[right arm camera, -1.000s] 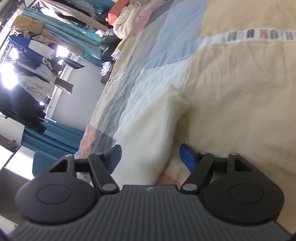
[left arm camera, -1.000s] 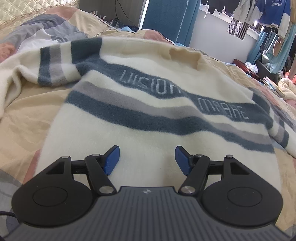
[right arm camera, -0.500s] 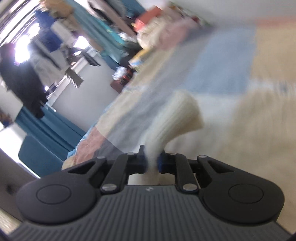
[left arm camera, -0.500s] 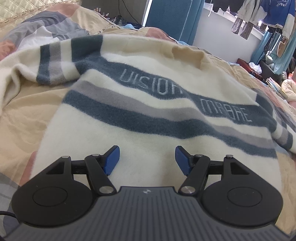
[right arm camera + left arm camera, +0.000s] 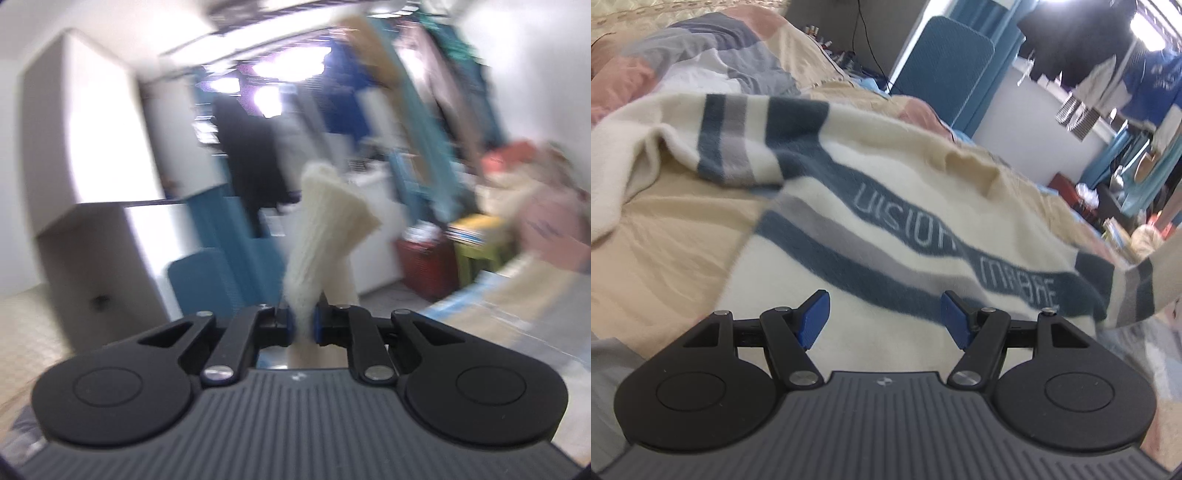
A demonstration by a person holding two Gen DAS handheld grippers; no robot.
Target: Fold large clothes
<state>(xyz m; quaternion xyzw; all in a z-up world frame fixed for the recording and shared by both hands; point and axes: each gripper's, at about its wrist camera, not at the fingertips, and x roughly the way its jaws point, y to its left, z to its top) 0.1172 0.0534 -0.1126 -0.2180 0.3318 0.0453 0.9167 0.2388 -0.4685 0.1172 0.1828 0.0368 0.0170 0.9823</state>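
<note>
Right wrist view shows the right gripper (image 5: pixel 303 325) clamped on the sweater's cream cuff (image 5: pixel 328 218), while the sweater (image 5: pixel 886 206) is seen spread face-up on the bed (image 5: pixel 665 229), unfolded, with the left gripper (image 5: pixel 885 319) held wide open and empty above its hem, so folding is judged barely begun.

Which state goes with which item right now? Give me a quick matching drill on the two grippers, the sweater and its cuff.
Column one:
1. left gripper
2. right gripper
3. cream knitted sweater with blue and grey stripes
4. cream ribbed sleeve cuff

Column two:
A. pinched between blue pads, raised
B. spread on the patchwork bed cover
C. open, nothing held
D. shut on fabric

Pairs: 1-C, 2-D, 3-B, 4-A
</note>
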